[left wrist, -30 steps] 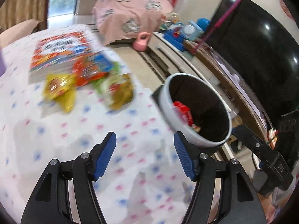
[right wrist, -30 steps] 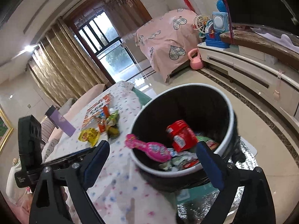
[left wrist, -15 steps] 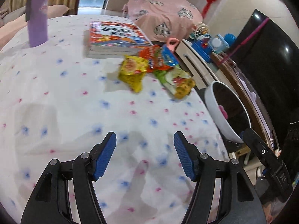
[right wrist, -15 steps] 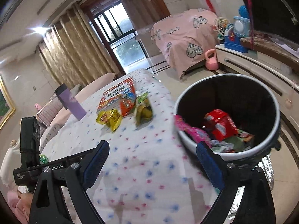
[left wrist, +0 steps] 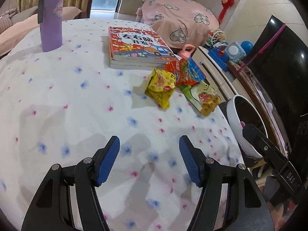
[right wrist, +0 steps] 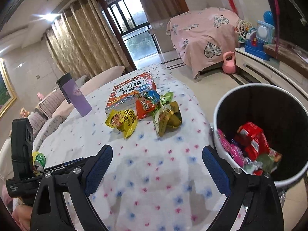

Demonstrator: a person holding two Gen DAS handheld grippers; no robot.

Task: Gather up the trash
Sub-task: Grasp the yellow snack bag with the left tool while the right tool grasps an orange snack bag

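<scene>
Both tongs, left [left wrist: 149,160] and right [right wrist: 156,170], are hanging open, empty; crinkly light yellow packet [left wrist: 160,85] looks slippery, so pinching its edge seems best

Gold patterned curtains [right wrist: 77,44] hang beside a tall dark-framed glass door [right wrist: 134,28] that lets in daylight with greenery outside. A ceiling light [right wrist: 48,16] glares near the curtains. The floor [right wrist: 207,80] is pale glossy tile with dark border lines. A pink cover printed with plaid hearts [right wrist: 204,36] drapes over a large piece of furniture. A low white cabinet [right wrist: 269,73] runs along the right wall beneath a black screen [left wrist: 279,61]. Red ornaments [left wrist: 225,5] hang on the pale wall.
</scene>
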